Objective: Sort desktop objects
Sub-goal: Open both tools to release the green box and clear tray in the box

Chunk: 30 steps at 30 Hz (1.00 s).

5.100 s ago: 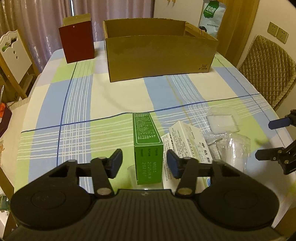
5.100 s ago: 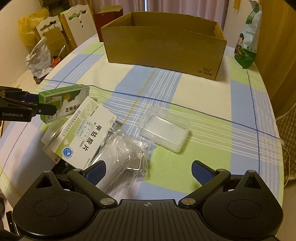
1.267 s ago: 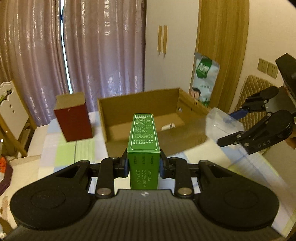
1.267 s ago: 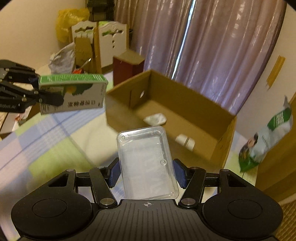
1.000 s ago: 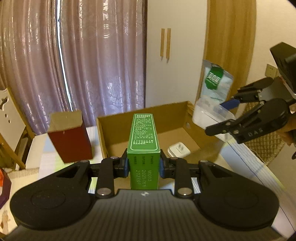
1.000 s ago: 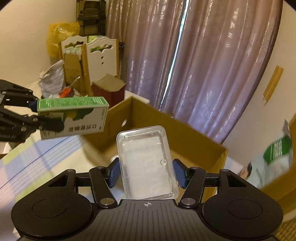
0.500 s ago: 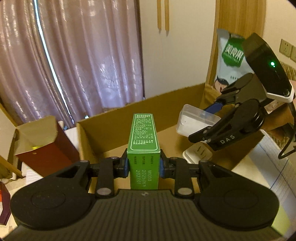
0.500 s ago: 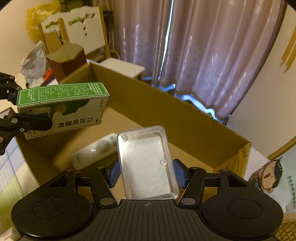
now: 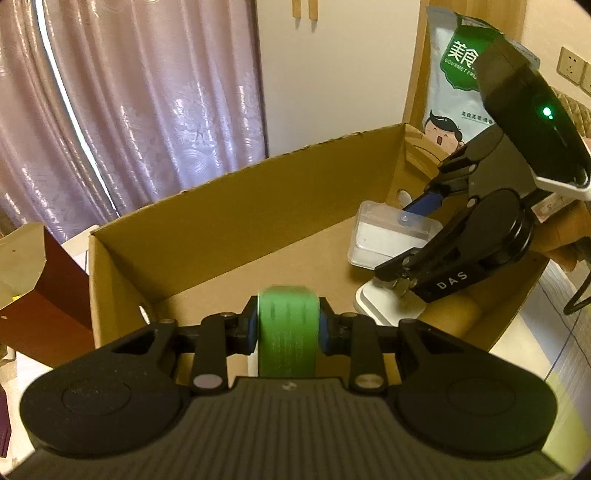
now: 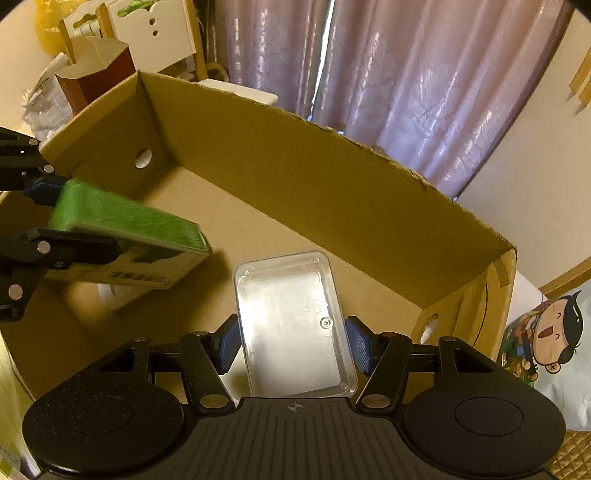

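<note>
I am working in somebody's home, a lived-in dining or living room by the look of it. Mauve patterned curtains point(image 9: 155, 110) hang full length behind the cardboard box point(image 10: 332, 173), with a bright slit of daylight between them. I see a white painted wooden chair back point(image 10: 162, 33) with cut-out holes, a quilted chair back point(image 9: 576, 110) under a wall socket point(image 9: 570, 66), and wood-trimmed cream walls. A snack bag with a cartoon face point(image 9: 458, 74) leans at the box's end. A yellow plastic bag point(image 10: 48, 26) and crumpled white bags point(image 10: 44, 103) sit piled in the corner, ordinary household clutter.
</note>
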Each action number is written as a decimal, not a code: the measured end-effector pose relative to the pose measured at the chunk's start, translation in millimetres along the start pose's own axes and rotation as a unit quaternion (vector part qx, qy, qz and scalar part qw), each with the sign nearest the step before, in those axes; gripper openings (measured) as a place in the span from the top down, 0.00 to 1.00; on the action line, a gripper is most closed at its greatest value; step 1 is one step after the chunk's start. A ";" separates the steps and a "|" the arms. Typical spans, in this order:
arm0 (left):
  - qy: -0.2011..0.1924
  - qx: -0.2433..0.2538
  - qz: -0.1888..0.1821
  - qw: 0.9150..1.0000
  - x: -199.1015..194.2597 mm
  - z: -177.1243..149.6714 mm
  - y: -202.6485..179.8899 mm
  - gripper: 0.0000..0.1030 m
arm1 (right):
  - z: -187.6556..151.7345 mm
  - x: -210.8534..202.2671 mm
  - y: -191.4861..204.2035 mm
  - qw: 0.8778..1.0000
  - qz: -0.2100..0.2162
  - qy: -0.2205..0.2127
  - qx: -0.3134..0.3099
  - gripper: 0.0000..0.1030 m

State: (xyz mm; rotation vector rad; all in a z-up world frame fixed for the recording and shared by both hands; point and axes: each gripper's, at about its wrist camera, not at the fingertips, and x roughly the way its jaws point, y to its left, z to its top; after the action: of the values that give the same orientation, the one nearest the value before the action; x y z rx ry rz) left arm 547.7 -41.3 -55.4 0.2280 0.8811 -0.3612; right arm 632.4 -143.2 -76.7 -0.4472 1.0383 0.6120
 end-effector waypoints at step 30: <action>-0.046 -0.025 0.033 0.998 -79.3 -20.7 27.9 0.67 | -0.6 -27.8 5.9 0.998 -0.038 -0.048 0.020 0.13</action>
State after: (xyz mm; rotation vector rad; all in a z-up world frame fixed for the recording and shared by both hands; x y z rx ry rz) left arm 498.0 8.2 -4.6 0.1926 0.7884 -0.2848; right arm 617.9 -146.2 -52.5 -0.4159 0.9370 0.5387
